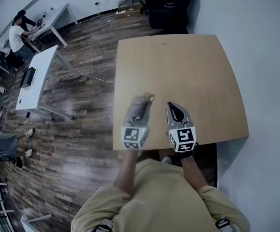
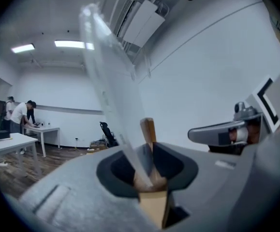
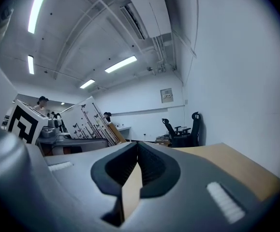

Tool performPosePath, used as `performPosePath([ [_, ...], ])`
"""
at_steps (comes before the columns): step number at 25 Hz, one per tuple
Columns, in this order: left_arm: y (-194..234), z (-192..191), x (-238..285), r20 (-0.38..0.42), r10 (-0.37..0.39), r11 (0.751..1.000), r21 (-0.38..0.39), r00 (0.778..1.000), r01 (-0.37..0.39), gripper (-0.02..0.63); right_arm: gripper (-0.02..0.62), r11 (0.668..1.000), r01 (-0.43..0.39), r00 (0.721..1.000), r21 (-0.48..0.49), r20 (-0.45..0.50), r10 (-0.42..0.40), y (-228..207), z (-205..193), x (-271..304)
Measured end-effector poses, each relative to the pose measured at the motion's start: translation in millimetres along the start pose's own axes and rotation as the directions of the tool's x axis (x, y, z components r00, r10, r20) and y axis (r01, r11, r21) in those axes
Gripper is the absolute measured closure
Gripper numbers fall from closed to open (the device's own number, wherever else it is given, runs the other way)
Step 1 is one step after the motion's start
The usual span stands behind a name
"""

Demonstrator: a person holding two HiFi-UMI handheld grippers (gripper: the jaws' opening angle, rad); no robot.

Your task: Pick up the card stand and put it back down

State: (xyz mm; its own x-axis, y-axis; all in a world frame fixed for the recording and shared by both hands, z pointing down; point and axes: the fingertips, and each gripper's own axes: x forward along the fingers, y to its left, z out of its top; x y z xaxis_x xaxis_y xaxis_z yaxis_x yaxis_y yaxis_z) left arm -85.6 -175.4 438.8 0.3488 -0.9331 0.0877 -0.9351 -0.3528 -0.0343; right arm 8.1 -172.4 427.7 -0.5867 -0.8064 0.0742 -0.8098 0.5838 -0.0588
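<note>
The card stand (image 1: 147, 98), a clear sheet on a small wooden base, is lifted off the table near its front edge. My left gripper (image 1: 140, 106) is shut on it. In the left gripper view the wooden base (image 2: 148, 133) sits pinched between the pads and the clear sheet (image 2: 110, 76) rises tilted to the upper left. My right gripper (image 1: 174, 108) hovers just to the right, shut and empty. In the right gripper view its jaws (image 3: 137, 152) meet with nothing between them, and the card stand (image 3: 89, 121) shows at the left with a printed card in it.
The light wooden table (image 1: 188, 66) stretches ahead of both grippers. A black office chair (image 1: 168, 7) stands beyond its far edge. White desks (image 1: 35, 77) and a seated person (image 1: 18, 35) are far off to the left on the wood floor. A white wall runs along the right.
</note>
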Motion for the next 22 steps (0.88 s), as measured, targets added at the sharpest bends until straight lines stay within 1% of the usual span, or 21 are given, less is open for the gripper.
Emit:
performPosePath([
  [2, 2, 0, -11, 0.018, 0.033, 0.999, 0.015, 0.999, -0.033, 0.515, 0.591, 1.0, -0.029, 1.0, -0.009, 0.003, 0.029, 10, -1, -3],
  [5, -2, 7, -25, 0.053, 0.048, 0.998, 0.027, 0.997, -0.05, 0.516, 0.591, 0.998, -0.054, 0.999, -0.02, 0.004, 0.054, 19, -2, -9],
  [8, -3, 9, -35, 0.08, 0.053, 0.999, 0.003, 0.995, -0.053, 0.517, 0.591, 0.998, -0.054, 0.999, -0.021, 0.005, 0.054, 21, -2, -14],
  [12, -6, -1, -39, 0.069, 0.036, 0.999, -0.003, 0.997, -0.036, 0.518, 0.591, 0.999, -0.037, 0.999, -0.013, 0.007, 0.037, 15, -9, -20],
  [16, -19, -6, -36, 0.058, 0.002, 1.0, 0.0, 0.998, -0.002, 0.518, 0.591, 1.0, -0.007, 1.0, 0.0, 0.001, 0.007, 1, -15, -30],
  [22, -49, -19, -12, 0.031, -0.096, 0.995, 0.009, 0.995, 0.096, 0.518, 0.591, 0.997, 0.068, 0.997, 0.033, -0.024, -0.067, -33, -36, -46],
])
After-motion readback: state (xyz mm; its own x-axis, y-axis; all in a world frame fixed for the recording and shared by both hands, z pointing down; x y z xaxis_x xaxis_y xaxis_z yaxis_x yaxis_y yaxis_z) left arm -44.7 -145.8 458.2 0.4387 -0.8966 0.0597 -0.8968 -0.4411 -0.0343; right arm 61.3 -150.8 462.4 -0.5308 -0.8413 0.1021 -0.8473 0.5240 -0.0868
